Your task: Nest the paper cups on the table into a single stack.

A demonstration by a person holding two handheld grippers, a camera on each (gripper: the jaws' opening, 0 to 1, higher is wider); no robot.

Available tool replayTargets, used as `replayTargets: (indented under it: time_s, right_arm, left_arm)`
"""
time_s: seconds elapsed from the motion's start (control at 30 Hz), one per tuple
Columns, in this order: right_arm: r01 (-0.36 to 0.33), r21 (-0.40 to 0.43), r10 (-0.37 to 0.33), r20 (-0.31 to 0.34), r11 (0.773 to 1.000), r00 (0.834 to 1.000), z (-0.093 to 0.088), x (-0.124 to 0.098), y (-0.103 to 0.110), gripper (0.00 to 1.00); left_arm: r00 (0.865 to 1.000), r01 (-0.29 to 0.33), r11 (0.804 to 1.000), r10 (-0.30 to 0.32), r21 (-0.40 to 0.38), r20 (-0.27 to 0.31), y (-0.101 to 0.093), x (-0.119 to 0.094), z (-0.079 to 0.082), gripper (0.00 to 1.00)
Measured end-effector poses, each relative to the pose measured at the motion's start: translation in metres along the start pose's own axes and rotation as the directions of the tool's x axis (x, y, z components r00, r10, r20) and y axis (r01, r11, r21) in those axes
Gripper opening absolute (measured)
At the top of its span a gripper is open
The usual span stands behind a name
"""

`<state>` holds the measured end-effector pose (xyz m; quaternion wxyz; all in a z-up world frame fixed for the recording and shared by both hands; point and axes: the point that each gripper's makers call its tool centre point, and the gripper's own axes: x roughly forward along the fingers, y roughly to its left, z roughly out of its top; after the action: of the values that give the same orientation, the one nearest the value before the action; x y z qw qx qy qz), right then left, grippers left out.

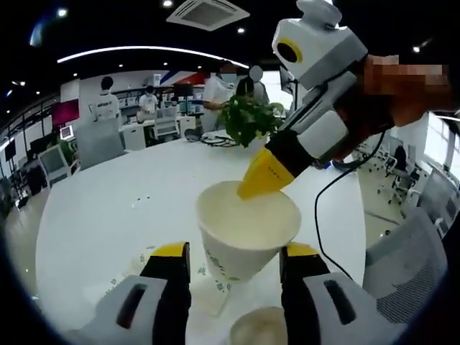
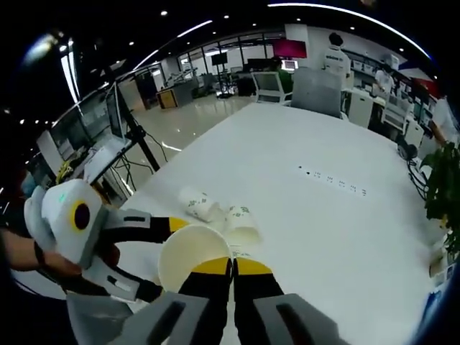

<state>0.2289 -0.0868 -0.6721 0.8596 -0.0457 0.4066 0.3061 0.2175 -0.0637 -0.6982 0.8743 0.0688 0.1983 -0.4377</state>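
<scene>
- We can read no text, brand or number in either view.
- The paper cups (image 2: pixel 215 212) lying on the worktop (image 2: pixel 302 215) carry green printing, too small and blurred for us to make out.
- Wall signs in the background are unreadable.

Open-plan office or lab hall: large white round-edged table (image 2: pixel 302 194), grey office chairs (image 1: pixel 97 140), desks with monitors (image 2: pixel 287 49), recessed ceiling lights, green potted plant (image 1: pixel 248 118), people standing at workstations.

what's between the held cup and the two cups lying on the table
In the right gripper view, only bare white table separates the held paper cup from the two tipped cups.
</scene>
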Motion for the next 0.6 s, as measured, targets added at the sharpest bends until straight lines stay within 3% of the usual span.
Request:
replayTargets:
  time_s: [0.17,0.6]
  right_arm:
    - [-0.005,0.002,0.005,0.005,1.000,1.000,0.001,-0.003,0.004,0.00]
    - [-0.026,-0.014,0.026,-0.001,1.000,1.000,-0.002,-0.007,0.021,0.00]
  left_arm:
    - [1.000,0.010,1.000,-0.010,0.013,0.012,-0.006,-0.006,0.001,0.39]
    - [1.000,0.009,1.000,-0.009,0.022,0.011,-0.008,-0.019,0.000,0.39]
